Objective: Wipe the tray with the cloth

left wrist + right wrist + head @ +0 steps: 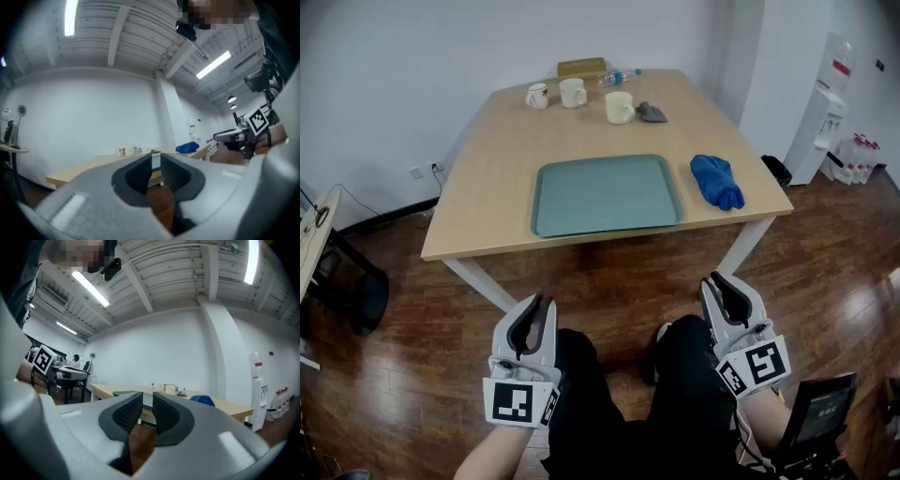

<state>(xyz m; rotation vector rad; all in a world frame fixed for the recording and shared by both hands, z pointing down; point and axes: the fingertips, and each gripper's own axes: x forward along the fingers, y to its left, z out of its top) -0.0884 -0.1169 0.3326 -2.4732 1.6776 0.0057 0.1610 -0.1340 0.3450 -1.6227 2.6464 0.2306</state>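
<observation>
Nothing has been touched yet: the wiping is at its very start, with the reach for the cloth not begun. The green tray [605, 194] lies flat in the middle of the head view, near the front edge of the wooden desk [497, 141]. The blue cloth [716, 181] sits crumpled just right of the tray in the frame, on bare wood and apart from the tray's rim. Three cups [619, 107] stand towards the top of the frame (well clear of the work).

Both claws hang low in the frame, over the person's lap and short of the desk. The left claw [538, 305] at lower left has its jaws drawn close with a slim gap, and nothing sits between them. The right claw [719, 281] at lower right looks the same, narrow and empty.

The likely next move falls to the right claw, since the cloth lies on its side. It would need to widen, travel up the frame to the cloth and close on a bunched fold.
</observation>
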